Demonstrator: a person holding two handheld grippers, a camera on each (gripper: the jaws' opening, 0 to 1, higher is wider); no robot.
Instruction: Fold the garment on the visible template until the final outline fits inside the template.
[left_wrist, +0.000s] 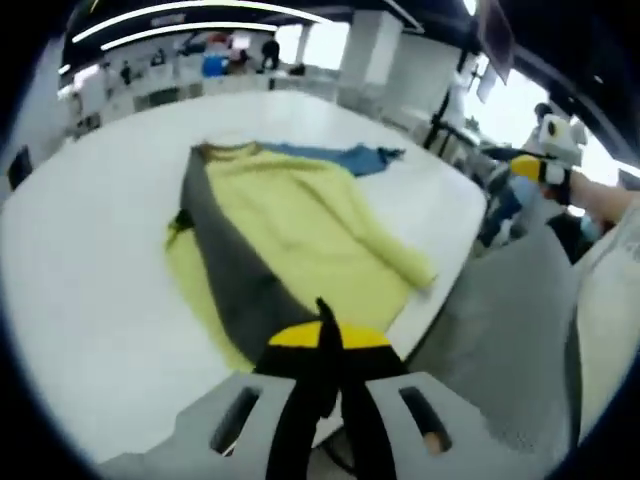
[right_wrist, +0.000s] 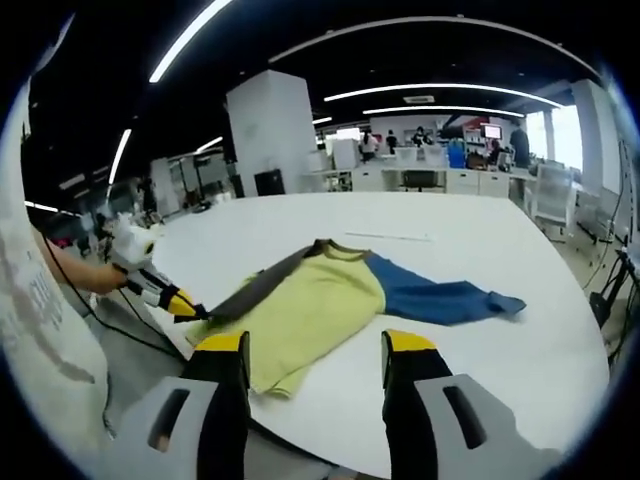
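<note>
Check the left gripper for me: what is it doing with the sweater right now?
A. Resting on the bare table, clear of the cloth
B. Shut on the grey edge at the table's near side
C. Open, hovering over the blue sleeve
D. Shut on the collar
B. In the right gripper view the left gripper pinches the grey edge of the sweater near the table edge; the blue sleeve lies free.

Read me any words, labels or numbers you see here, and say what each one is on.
None can be read. The garment and the table show no print. A far screen at the back is too small and blurred to read.
</note>
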